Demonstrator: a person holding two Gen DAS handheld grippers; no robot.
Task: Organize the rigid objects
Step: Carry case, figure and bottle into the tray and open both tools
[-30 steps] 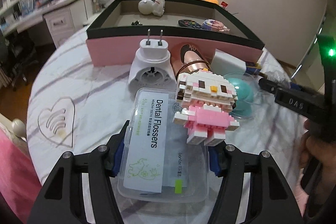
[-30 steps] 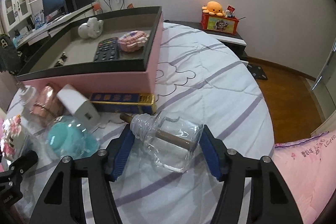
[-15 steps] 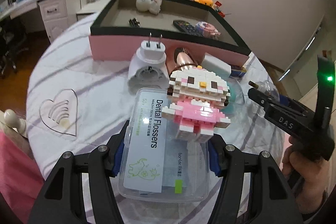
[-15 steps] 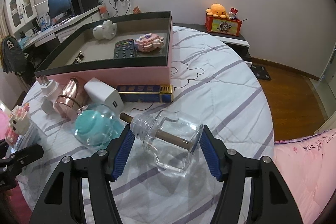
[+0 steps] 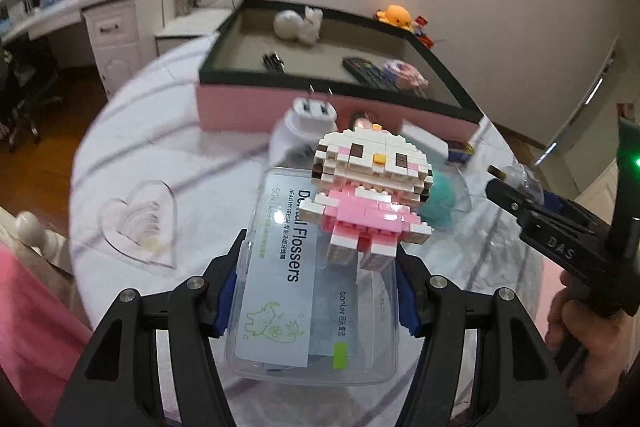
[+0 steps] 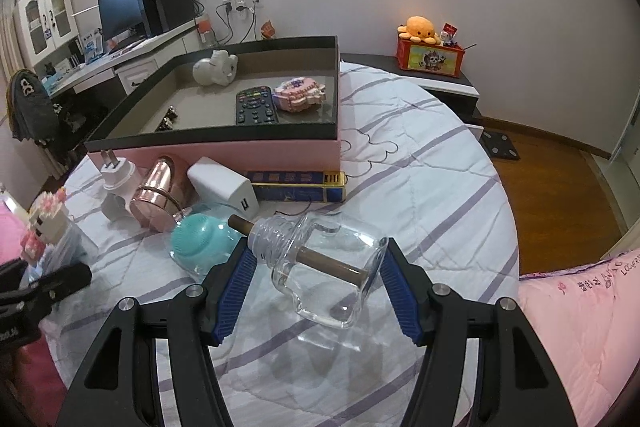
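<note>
My left gripper [image 5: 320,253] is shut on a clear plastic box of dental flossers [image 5: 288,299], held above the bed. A pink and white brick cat figure [image 5: 368,195] stands on the box lid. My right gripper [image 6: 316,253] is shut on a clear glass bottle [image 6: 340,291] with a brown stick through its neck, also lifted off the quilt. Behind stands a pink box with a dark rim [image 6: 216,151]; it holds a white rabbit figure [image 6: 214,69], a remote [image 6: 256,105] and a pink brick piece [image 6: 300,95].
Against the pink box lie a white plug adapter [image 6: 114,175], a rose-gold cylinder [image 6: 158,191], a white charger [image 6: 224,187], a blue and gold carton [image 6: 296,187] and a teal item under a clear dome [image 6: 200,243]. A clear heart dish [image 5: 140,223] lies at left.
Both grippers have risen a little with their loads. The objects on the bed now sit lower and farther off in both views.
</note>
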